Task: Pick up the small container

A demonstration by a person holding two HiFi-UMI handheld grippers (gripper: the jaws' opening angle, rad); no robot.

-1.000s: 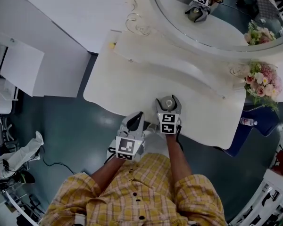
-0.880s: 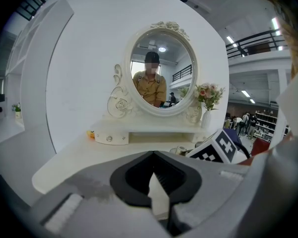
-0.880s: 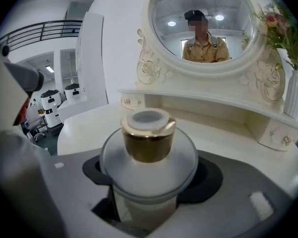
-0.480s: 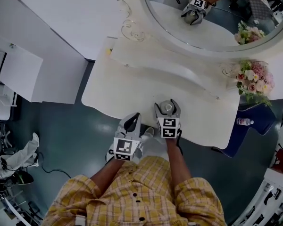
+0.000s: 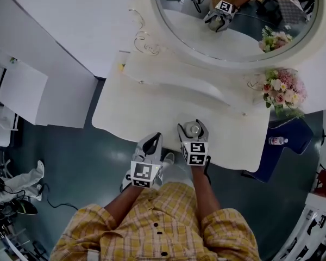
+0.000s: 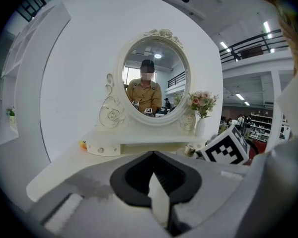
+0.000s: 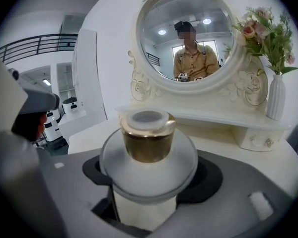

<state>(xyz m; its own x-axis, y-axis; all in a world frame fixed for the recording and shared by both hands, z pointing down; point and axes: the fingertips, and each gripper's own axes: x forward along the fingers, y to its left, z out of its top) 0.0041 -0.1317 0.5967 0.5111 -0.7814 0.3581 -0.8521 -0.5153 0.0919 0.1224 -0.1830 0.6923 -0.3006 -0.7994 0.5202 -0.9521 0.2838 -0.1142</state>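
Right gripper (image 7: 148,187): its 2 jaws are clamped on the container (image 7: 149,172), 1 on each side of the round body. The jaws are grey moulded plastic with black recessed liners.

Container:
- Body: squat, rounded, frosted and translucent.
- Collar (image 7: 148,144): a short cylinder with a polished gold finish.
- Cap (image 7: 147,118): a flat white disc with a raised rim.
- Long axis: vertical. The cap points up and the body sits low between the jaws, upright with no visible tilt.
- Place: over the near edge of the table (image 5: 130,113), right of its middle. Whether the base touches the table cannot be told.

Left gripper (image 6: 156,182): its 2 jaws are together, with only a thin pale seam between them and nothing held. In the head view it sits just left of the right gripper, at the table's near edge.

Table: a smooth white top with a curved outline. On its far side stands a raised cream shelf (image 7: 208,115) with a small drawer. Above the shelf is an oval mirror (image 5: 233,15) in a cream frame with carved scrolls. At the far right are pink and white flowers (image 5: 282,91) in a slim white vase (image 7: 275,100).
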